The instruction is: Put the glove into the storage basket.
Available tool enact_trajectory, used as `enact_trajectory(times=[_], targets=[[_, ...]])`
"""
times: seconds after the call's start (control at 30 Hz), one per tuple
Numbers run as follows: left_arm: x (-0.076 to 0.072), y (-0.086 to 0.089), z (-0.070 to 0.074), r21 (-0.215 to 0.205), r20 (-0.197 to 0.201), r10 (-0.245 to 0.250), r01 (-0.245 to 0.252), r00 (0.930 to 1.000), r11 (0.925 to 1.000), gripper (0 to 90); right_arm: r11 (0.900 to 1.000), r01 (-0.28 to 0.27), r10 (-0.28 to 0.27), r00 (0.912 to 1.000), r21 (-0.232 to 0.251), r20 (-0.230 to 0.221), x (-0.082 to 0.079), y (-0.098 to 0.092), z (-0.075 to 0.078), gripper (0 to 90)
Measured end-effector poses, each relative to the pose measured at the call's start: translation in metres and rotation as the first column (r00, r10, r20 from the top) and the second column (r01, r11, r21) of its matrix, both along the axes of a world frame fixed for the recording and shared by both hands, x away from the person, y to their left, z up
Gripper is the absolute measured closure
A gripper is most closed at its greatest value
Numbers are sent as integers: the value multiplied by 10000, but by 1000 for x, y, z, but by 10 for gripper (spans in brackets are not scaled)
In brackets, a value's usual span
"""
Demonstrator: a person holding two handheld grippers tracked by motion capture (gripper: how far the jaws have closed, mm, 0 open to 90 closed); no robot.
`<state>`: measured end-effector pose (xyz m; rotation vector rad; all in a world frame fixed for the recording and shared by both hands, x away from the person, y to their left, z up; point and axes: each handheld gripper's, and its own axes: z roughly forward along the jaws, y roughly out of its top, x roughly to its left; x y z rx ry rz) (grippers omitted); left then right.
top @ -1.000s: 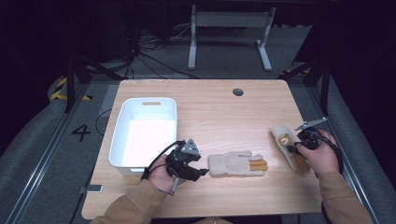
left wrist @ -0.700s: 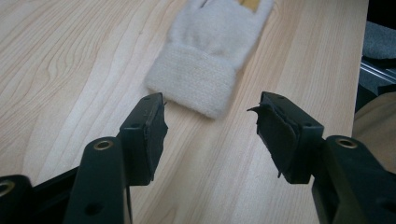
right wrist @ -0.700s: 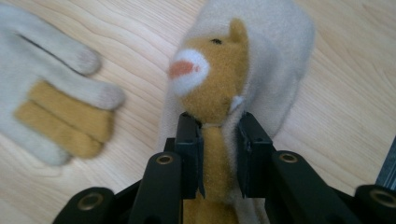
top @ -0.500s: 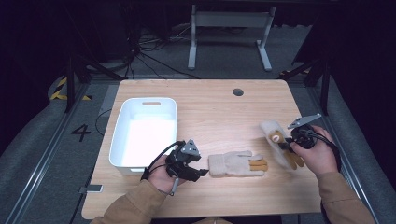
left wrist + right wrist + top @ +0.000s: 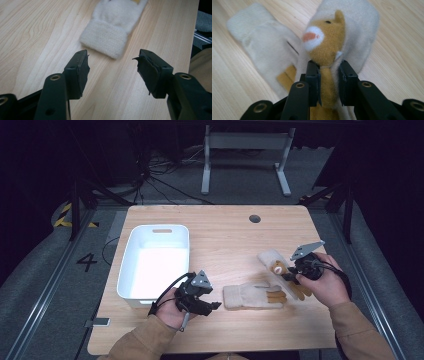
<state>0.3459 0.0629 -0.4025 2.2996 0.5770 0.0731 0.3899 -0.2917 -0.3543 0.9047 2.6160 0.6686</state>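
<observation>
At a wooden table (image 5: 220,227), the right gripper (image 5: 291,272) clamps a cream mitten with a tan animal face (image 5: 274,262) and holds it lifted near the table's right edge, its jaws pinched on the tan strip just below the face, a narrow part that gives the pads a firm bite. Seen from the right gripper view, the mitten (image 5: 329,42) hangs in front of the jaws with its cuff end drooping toward the wood, which suggests it is carried rather than dragged.

Its partner, a second cream glove (image 5: 252,296), lies flat near the front edge, about midway across the table, cuff pointing toward the left gripper (image 5: 212,305). That gripper rests low on the wood just left of the cuff, jaws apart and holding nothing; in the left gripper view the cuff (image 5: 106,37) sits just ahead of the open pads, apart from them, a stance that looks ready to take it.

A white bin (image 5: 131,270) stands empty near the left edge, the likely destination for both gloves. The judgement here is that the pair is being gathered, one glove in hand and one waiting.
</observation>
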Motion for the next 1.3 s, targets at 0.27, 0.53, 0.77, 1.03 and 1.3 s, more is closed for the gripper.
enact_trajectory(times=[0.27, 0.53, 0.77, 1.03, 1.3], targets=[[-1, -2, 1, 16, -17, -108, 108, 9999, 9999, 425, 9960, -884, 887, 9959, 151, -195, 0, 17, -6, 736], [0, -7, 0, 25, -15, -275, 275, 9996, 9996, 425, 9870, -1582, 1592, 9866, 274, -364, -3, 30, -16, 734], [-1, -9, 0, 68, -9, -373, 373, 9993, 9993, 425, 9752, -2193, 2205, 9743, 301, -458, -8, 40, -22, 734], [-2, -10, -1, 89, -40, -365, 365, 9993, 9993, 425, 9620, -2708, 2725, 9601, 342, -637, -10, 44, -32, 733], [-3, -12, -2, 167, -16, -454, 454, 9990, 9988, 425, 9489, -3146, 3155, 9457, 238, -781, -13, 49, -43, 730]])
